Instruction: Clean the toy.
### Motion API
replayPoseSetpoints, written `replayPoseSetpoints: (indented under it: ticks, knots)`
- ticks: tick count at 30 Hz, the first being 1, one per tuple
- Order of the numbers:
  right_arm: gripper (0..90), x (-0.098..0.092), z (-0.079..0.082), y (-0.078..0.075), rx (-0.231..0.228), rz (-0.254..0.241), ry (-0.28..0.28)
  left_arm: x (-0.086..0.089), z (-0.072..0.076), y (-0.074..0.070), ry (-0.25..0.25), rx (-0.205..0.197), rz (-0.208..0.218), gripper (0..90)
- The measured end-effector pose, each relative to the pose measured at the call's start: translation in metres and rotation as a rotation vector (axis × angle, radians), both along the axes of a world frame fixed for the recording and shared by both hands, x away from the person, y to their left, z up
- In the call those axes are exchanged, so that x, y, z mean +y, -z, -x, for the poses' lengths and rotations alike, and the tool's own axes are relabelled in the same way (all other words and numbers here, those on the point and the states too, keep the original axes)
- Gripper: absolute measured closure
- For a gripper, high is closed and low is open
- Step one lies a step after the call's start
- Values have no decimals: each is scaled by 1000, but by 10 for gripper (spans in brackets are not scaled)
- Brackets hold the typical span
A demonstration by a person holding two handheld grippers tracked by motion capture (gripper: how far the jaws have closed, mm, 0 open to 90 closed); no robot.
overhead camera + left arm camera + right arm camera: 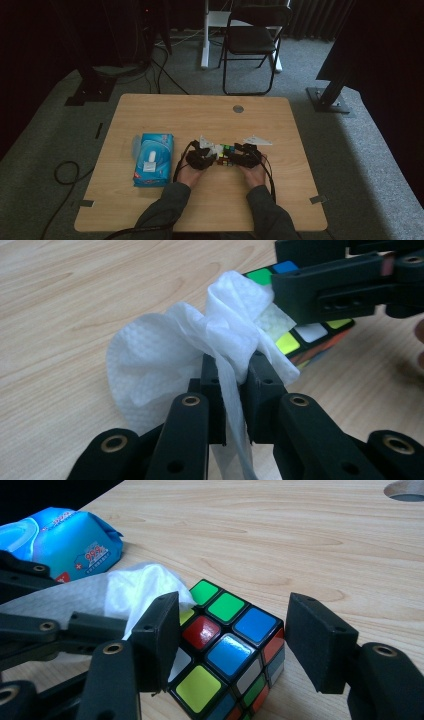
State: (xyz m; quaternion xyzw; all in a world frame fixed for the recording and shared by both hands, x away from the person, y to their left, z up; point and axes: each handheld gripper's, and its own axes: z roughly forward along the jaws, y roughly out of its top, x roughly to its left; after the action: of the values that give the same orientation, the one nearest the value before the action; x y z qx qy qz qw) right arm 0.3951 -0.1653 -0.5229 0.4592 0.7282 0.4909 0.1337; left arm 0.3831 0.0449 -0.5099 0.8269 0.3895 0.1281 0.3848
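A Rubik's cube (226, 155) lies on the wooden table (200, 115) between my two grippers. My left gripper (235, 371) is shut on a crumpled white wipe (170, 347), which bulges out past the tips and presses against the cube (301, 341) on its near side. In the high view the left gripper (202, 156) sits just left of the cube and the right gripper (241, 158) just right of it. My right gripper (232, 630) is open. Its jaws spread wide just above the cube (225, 647), one by the wipe (135, 587).
A blue pack of wet wipes (153, 160) lies flat to the left, close to the left hand. A round grommet hole (238, 108) sits near the table's far edge. Beyond the table stands a folding chair (252, 40).
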Motion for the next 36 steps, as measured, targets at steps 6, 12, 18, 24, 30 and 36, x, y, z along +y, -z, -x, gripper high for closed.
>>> replayPoseSetpoints:
  ticks: [6, 12, 18, 24, 30, 36]
  knots:
    - [518, 5, 0, -1, -4, -10, -36, 1, 11, 0, 43, -3, 23, 811]
    - [518, 6, 0, -2, 1, -7, -47, 12, 8, 1, -10, -2, 16, 808]
    - [522, 13, 3, -3, -16, 15, -65, 22, 0, 1, -87, -2, 8, 807]
    - [524, 15, 2, -3, -14, 12, -65, 22, -7, 4, -117, -2, -4, 806]
    - [525, 15, 2, -3, -11, 11, -62, 23, -11, 11, -123, 26, 1, 813]
    - [524, 15, 2, -2, -10, 7, -60, 17, -5, 10, -80, 22, 13, 827]
